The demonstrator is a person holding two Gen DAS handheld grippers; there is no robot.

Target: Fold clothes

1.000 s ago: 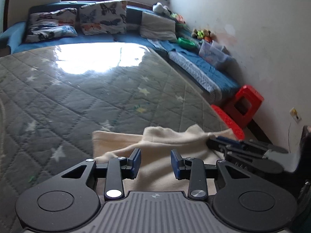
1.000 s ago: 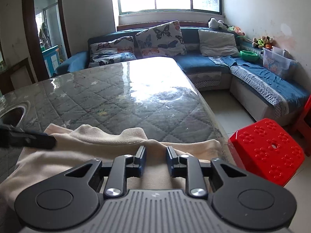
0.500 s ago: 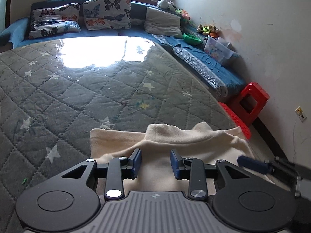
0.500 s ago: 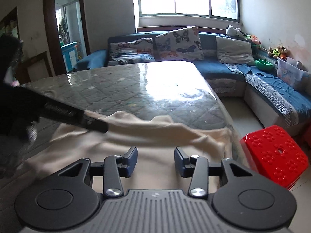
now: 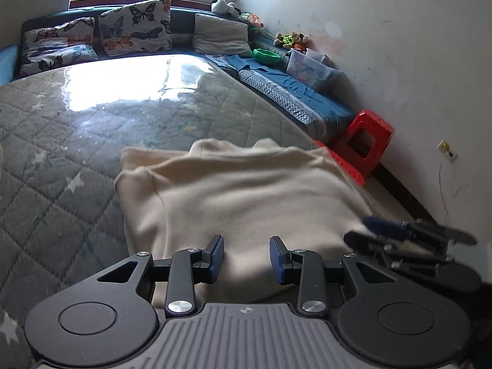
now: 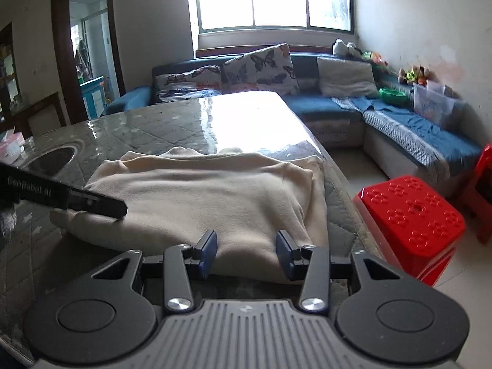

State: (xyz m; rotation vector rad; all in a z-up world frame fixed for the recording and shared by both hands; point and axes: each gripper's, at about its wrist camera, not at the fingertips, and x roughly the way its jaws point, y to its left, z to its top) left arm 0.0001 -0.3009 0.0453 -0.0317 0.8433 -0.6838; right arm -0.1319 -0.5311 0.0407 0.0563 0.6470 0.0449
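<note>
A cream garment (image 5: 246,190) lies folded flat on the grey quilted table (image 5: 61,169), close to the table's right edge. My left gripper (image 5: 246,259) hovers open over the garment's near hem, with cloth showing in the gap but not pinched. In the right wrist view the same garment (image 6: 200,190) spreads ahead of my right gripper (image 6: 246,253). This gripper is open at the near edge, its pads clear of the fabric. The left gripper's finger (image 6: 101,203) reaches over the cloth's left side. The right gripper (image 5: 358,230) shows beside the garment's right corner.
Two red plastic stools (image 6: 412,215) (image 5: 366,141) stand on the floor just past the table's right edge. A blue corner sofa (image 6: 399,129) with butterfly cushions runs behind and along the right wall. A dark round recess (image 6: 58,160) sits in the table at the left.
Both grippers have drawn back toward the near edge, so more of the garment shows ahead of them. The right jaws stand wider than a second ago. The left jaws keep the same gap.
</note>
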